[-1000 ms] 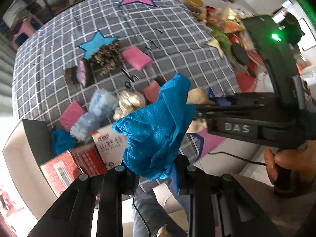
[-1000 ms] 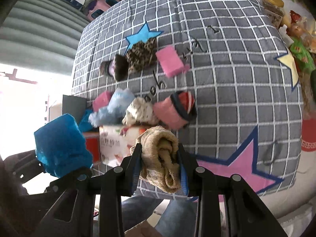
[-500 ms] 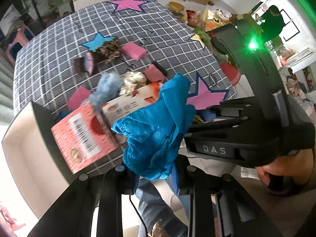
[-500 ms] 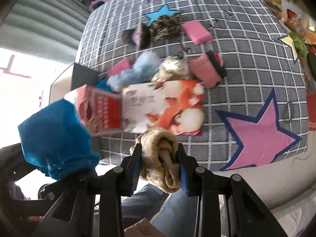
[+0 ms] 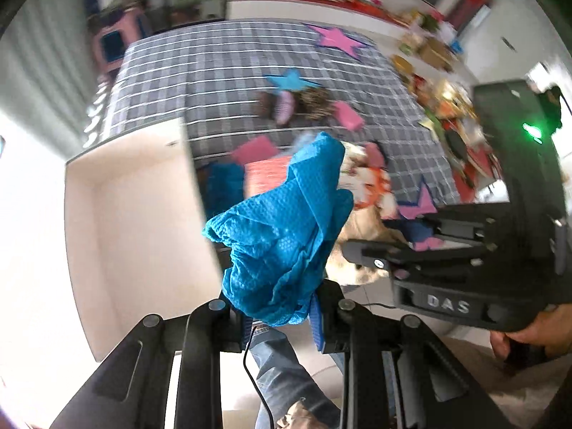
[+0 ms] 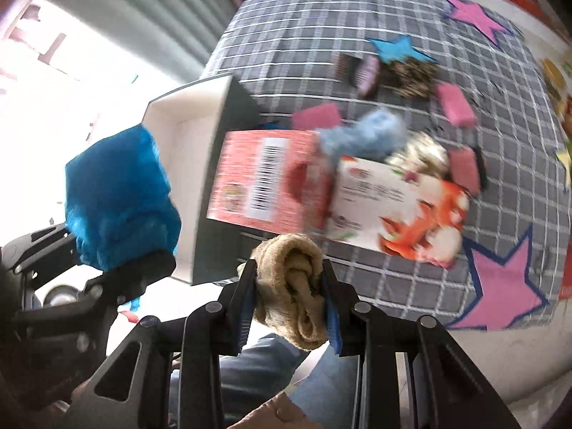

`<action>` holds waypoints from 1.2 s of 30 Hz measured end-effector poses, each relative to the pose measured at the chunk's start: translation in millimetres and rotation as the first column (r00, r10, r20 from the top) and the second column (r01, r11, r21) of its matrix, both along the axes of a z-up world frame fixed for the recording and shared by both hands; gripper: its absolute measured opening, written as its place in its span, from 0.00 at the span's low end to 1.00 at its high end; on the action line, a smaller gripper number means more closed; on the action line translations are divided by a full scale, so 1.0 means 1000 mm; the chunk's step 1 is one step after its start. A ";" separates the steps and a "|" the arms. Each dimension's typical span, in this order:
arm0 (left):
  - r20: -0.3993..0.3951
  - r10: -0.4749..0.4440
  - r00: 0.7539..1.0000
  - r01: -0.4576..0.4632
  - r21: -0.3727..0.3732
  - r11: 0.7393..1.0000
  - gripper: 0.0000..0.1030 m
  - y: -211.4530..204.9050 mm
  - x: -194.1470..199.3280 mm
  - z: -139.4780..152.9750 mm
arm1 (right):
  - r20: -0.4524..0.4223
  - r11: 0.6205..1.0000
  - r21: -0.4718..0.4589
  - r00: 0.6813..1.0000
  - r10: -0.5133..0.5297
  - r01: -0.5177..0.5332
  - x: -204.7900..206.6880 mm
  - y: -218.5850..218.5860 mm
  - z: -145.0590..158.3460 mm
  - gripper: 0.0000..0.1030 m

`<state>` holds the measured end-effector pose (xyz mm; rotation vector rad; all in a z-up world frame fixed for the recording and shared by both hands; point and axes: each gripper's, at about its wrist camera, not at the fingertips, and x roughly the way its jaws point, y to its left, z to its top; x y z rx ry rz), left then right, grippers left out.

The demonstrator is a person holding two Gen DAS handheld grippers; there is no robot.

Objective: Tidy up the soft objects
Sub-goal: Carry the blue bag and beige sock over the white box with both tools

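Looking down the left gripper (image 5: 280, 316), its jaws are clamped on a crumpled blue cloth (image 5: 282, 236) that balloons up through the middle of the left wrist view and hides a good chunk of the stuff behind it. Over on the right wrist view, the right gripper (image 6: 289, 307) is squeezed tight on a rolled tan sock (image 6: 296, 286) at lower centre, and the same blue cloth shows up at the left edge of that frame. Behind both, a grey checked sheet (image 6: 357, 18) with pink and blue stars fills the upper part of each picture. A white open box (image 5: 125, 186) sits in the left half of the left view, right beside the cloth in the picture, nothing visible inside it. A red and white carton (image 6: 321, 193) lies on its side mid-frame in the right view, touching the box's dark wall as far as I can tell, and it blocks the near edge of the pile behind it: a fluffy light blue thing (image 6: 361, 136), a pink sponge (image 6: 316, 116) to its left, another pink block (image 6: 455, 103) upper right, and a leopard print bundle (image 6: 411, 73) by the blue star. Everything's pretty motion-blurred, so finer details are a wash. A hand (image 5: 529, 329) grips the right tool at the lower right of the left view.
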<state>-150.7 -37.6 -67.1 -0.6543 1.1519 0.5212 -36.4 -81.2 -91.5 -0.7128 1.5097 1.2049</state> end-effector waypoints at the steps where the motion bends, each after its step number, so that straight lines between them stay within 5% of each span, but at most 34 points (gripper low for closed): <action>1: -0.002 0.027 1.000 -0.027 0.002 1.000 0.27 0.004 -0.007 0.000 | -0.004 1.000 0.008 1.000 0.023 -0.023 -0.008 0.006 0.001 0.34; 15: -0.087 0.351 0.932 -0.352 0.004 0.936 0.27 0.050 -0.109 -0.027 | 0.001 0.967 0.070 0.969 0.246 -0.245 -0.092 0.066 0.007 0.34; 23: -0.135 0.404 0.905 -0.408 0.003 0.913 0.27 0.055 -0.123 -0.043 | -0.004 0.949 0.061 0.950 0.311 -0.310 -0.115 0.091 -0.002 0.34; 36: -0.155 0.424 0.892 -0.431 -0.016 0.902 0.27 0.059 -0.122 -0.053 | 0.014 0.932 0.035 0.933 0.361 -0.361 -0.128 0.104 -0.007 0.34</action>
